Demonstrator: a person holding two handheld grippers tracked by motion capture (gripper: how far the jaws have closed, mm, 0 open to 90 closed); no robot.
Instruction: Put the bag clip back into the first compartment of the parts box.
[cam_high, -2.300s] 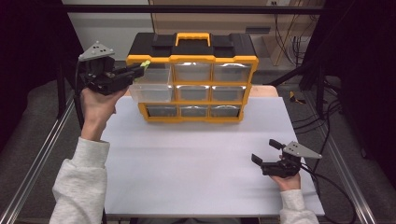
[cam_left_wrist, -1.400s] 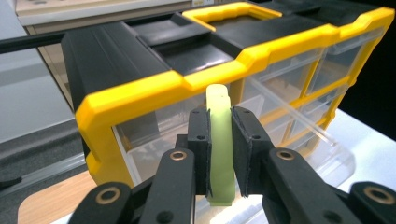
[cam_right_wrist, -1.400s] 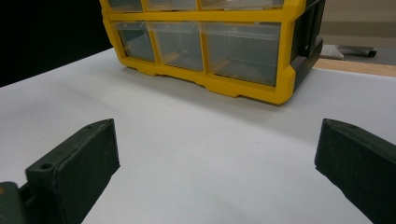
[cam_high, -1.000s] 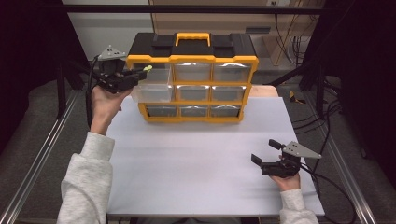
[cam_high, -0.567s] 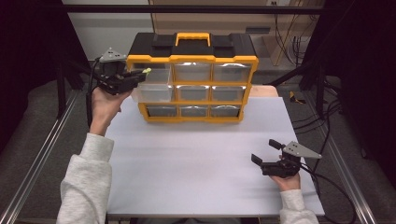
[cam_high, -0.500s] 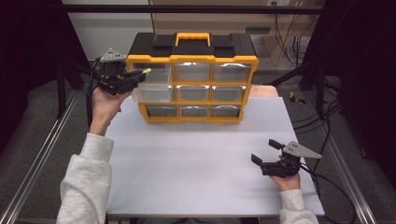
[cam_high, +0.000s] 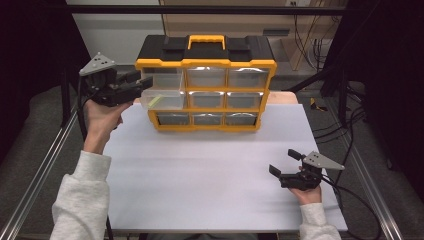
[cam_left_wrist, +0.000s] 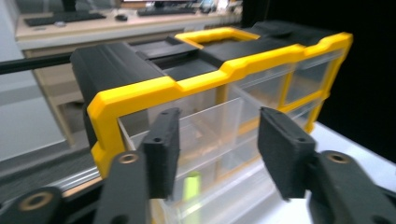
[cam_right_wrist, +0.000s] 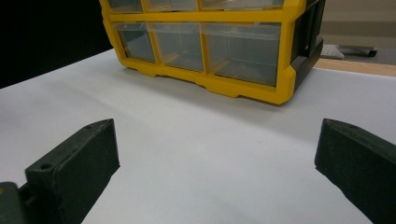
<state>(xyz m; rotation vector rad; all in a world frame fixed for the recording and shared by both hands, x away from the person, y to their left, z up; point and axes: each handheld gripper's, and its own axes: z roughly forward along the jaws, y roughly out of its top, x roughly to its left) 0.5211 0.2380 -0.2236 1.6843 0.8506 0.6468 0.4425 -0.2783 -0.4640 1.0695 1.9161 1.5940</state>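
A yellow and black organizer (cam_high: 206, 50) with clear drawers stands at the back of the white table (cam_high: 200, 175). In its left column the middle drawer (cam_high: 161, 100) is pulled out and holds a lime-green item (cam_high: 155, 100), also seen as a green item (cam_left_wrist: 191, 184). My left gripper (cam_high: 141, 81) is open, raised at the organizer's left end with its tips by the top-left drawer (cam_high: 162, 77). A clear drawer wall (cam_left_wrist: 212, 123) shows between its jaws. My right gripper (cam_high: 283, 163) rests open on the table at the front right, pointing toward the organizer (cam_right_wrist: 210, 42).
Metal frame rails (cam_high: 40, 175) run along both sides of the table. Cables (cam_high: 350, 195) trail off the right edge. A wooden bench (cam_high: 300, 35) stands behind the organizer. Bare tabletop lies between the organizer and my right gripper.
My left gripper moved right to the organizer's top-left corner, then drew back a little to the left. The right gripper has stayed still.
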